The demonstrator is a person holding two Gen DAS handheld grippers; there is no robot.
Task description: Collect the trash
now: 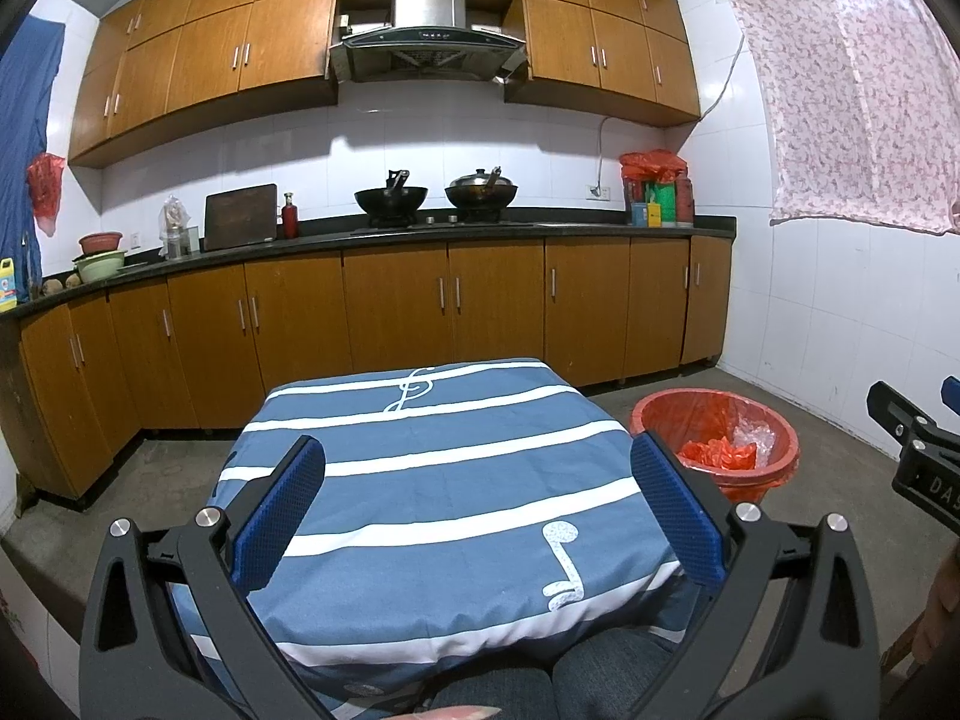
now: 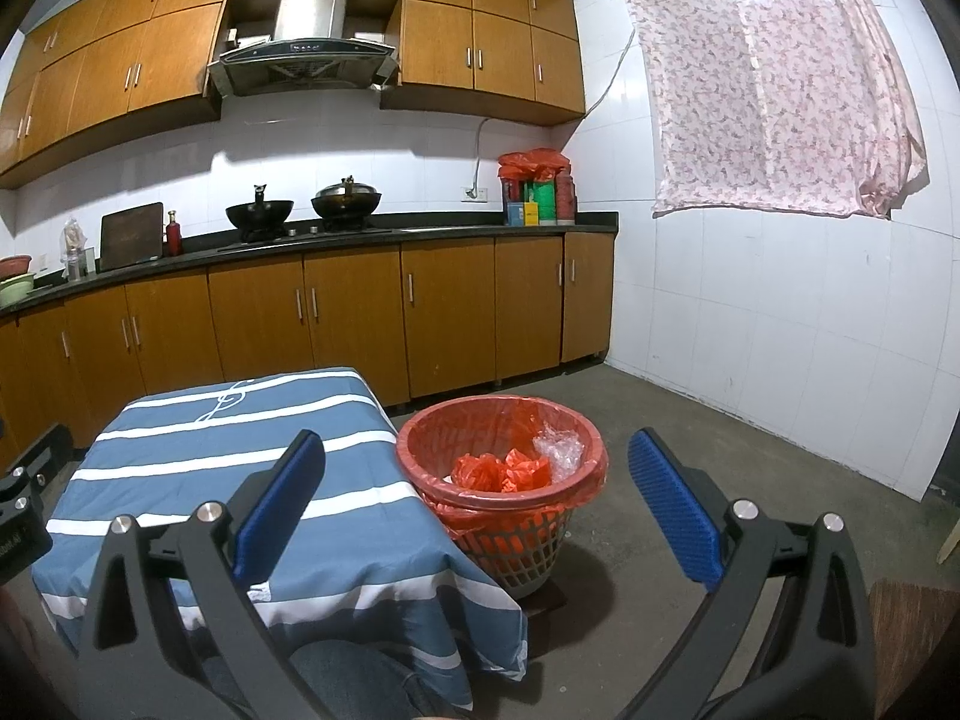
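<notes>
Presently both units are idle: the left hand-held gripper (image 1: 477, 504) stands with its blue pads spread wide and nothing between them, and the right hand-held gripper (image 2: 477, 501) is likewise fully spread and empty.

Trash location: the only refuse visible lies already inside the red-lined basket (image 2: 420, 420), ahead of the right hand-held gripper and on the floor just beside the table corner; crumpled red plastic (image 2: 501, 471) and a clear wrapper (image 2: 561, 450) sit within it. The striped tabletop (image 1: 444, 450), directly ahead of the left hand-held gripper, carries no loose items that can be seen.

Risks, as judged:
- With nothing left in view on the cloth, a further reach may close on the fabric itself and drag it off the table.
- The basket stands close against the hanging cloth; a sweep of the right unit towards it could knock it over and spill the contents.
- The loose liner could snag on a pad.

Surroundings: a kitchen with a concrete floor, white tiled walls, wooden cabinets (image 1: 396, 312) beyond the table, two woks on a hob, and a floral curtain (image 2: 774, 78) up to the right
</notes>
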